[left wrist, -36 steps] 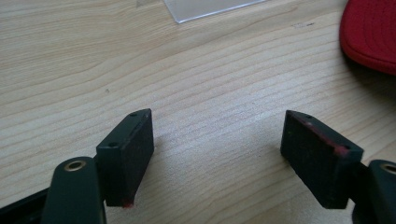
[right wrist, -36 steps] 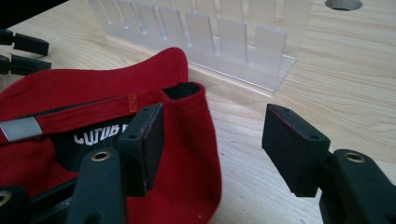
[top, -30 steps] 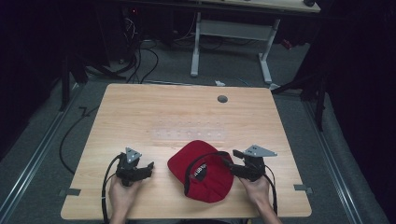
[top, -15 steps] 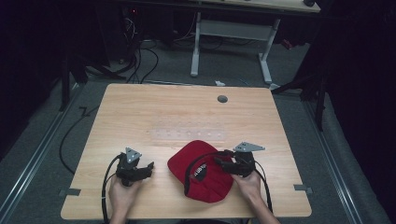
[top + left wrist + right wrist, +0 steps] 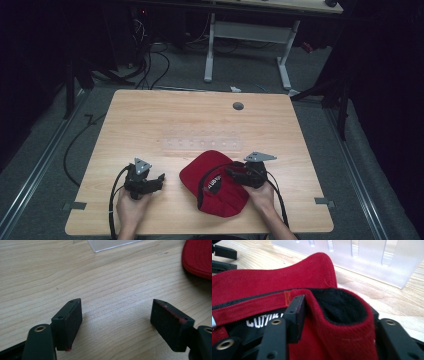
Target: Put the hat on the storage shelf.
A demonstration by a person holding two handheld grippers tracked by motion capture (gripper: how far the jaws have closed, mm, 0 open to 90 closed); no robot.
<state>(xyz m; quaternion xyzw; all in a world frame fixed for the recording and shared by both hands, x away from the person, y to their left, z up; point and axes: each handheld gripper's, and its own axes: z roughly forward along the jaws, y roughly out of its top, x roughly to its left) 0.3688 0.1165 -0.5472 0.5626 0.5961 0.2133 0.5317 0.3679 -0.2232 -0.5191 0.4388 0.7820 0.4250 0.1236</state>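
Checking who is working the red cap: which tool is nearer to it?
Right. The right tool has its jaws closing around a fold of the red cap; the left tool rests open on the table, apart from it.

white "cotto…" inside red cap (image 5: 312,277)

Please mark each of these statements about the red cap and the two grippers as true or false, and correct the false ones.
1. The red cap lies on the wooden table. True.
2. The left gripper holds the cap's brim. False: its jaws stand open over bare wood, with the cap off to one side.
3. The right gripper has a fold of the cap's fabric between its jaws. True; the jaws have just been closing on it.
4. A blue cup stands at the middle of the table. False: a clear plastic rack lies there.
5. The cap shows white lettering on its inner band. True.
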